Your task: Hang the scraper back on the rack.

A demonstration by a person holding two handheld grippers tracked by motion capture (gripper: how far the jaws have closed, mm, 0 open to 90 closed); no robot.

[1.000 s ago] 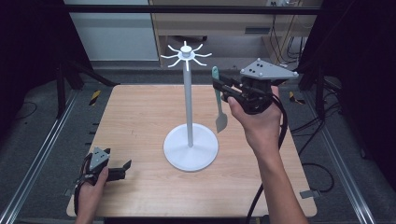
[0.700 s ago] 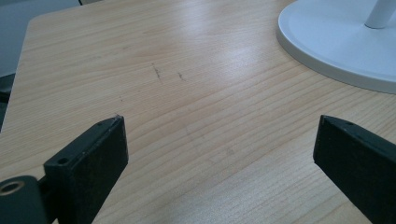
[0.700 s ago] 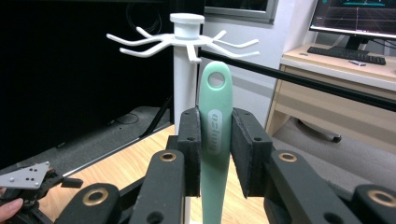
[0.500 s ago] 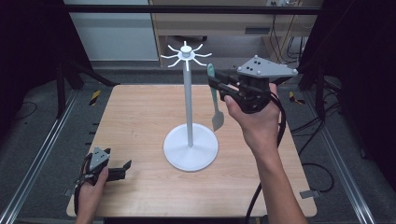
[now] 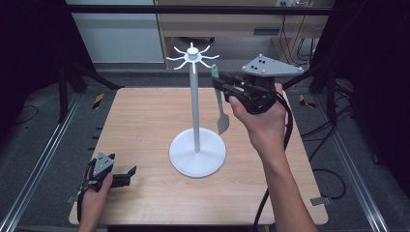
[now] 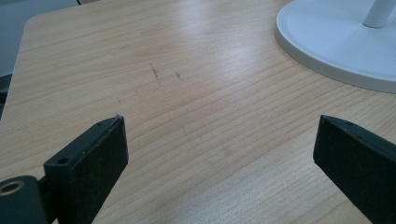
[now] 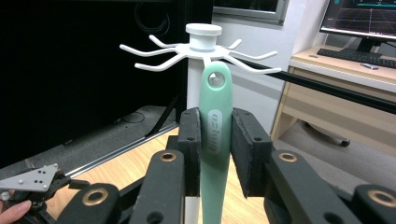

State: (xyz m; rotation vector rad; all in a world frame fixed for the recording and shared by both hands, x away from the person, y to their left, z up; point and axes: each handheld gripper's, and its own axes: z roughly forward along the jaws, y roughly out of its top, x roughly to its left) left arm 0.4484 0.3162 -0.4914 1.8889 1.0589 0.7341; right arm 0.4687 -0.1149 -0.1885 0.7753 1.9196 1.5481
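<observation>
A white hook stand (image 5: 195, 104) rises from a round base (image 5: 197, 152) at the table's middle, with several curved hooks (image 7: 154, 53) around its top cap. My right gripper (image 5: 221, 83) is shut on a pale green spatula (image 5: 220, 104), which hangs upright just right of the pole, blade down. In the right gripper view the spatula's handle (image 7: 215, 121) sits clamped between the jaws, its hanging hole just below the hooks. My left gripper (image 5: 129, 175) rests open at the table's front left corner; its fingers (image 6: 91, 156) stand wide apart over bare wood, the stand's base (image 6: 336, 42) ahead.
The wooden table (image 5: 140, 121) has metal rails along both sides and dark floor beyond. A desk with a keyboard and monitor (image 7: 359, 28) stands behind. Cables trail from my right gripper down past the table's right edge (image 5: 287, 130).
My right gripper has carried the spatula up and slightly left, nearer the stand's hooks. The left gripper has stayed in place.
</observation>
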